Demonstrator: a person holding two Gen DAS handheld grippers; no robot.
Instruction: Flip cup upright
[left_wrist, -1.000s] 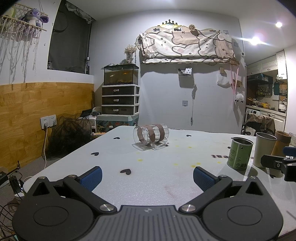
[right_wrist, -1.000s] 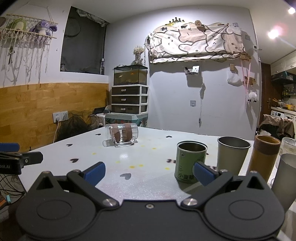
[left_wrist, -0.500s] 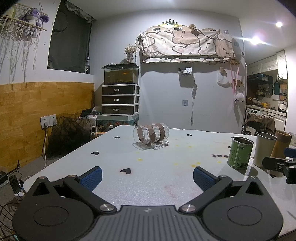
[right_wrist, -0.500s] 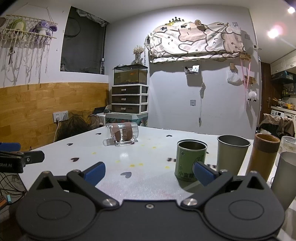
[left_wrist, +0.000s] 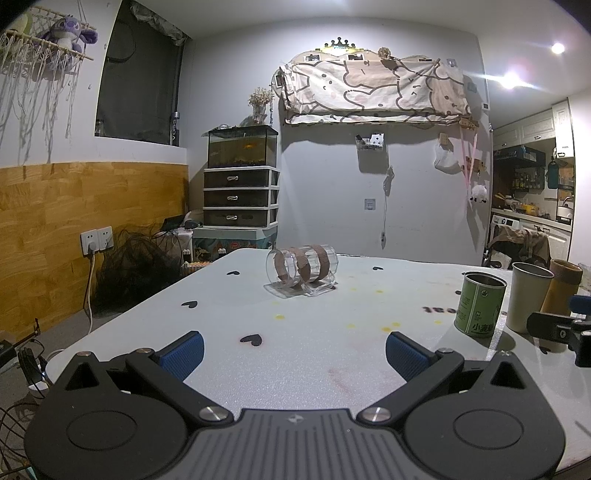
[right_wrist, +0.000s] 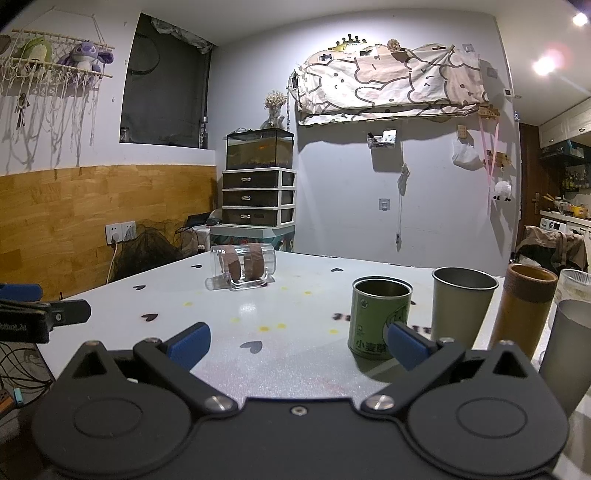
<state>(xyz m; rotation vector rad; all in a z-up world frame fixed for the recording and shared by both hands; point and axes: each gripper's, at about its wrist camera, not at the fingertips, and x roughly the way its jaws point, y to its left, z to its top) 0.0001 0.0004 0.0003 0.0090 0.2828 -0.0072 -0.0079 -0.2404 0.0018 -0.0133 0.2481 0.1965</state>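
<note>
Left gripper (left_wrist: 293, 354) spread wide over the near table (left_wrist: 332, 325), nothing between its pads; right gripper (right_wrist: 297, 345) equally wide. Green tin (right_wrist: 380, 319) stands just beyond the right one. Far back, the clear cup (left_wrist: 303, 271) lies on its side.

Item count on the surface (right_wrist: 295, 317): one clear cup (right_wrist: 242, 267) lying on its side; one green tin (right_wrist: 380, 318); two grey metal tumblers (right_wrist: 461, 306) (right_wrist: 569, 354); one brown cylindrical container (right_wrist: 524, 310); one frosted container (right_wrist: 576, 288), partly hidden.
</note>
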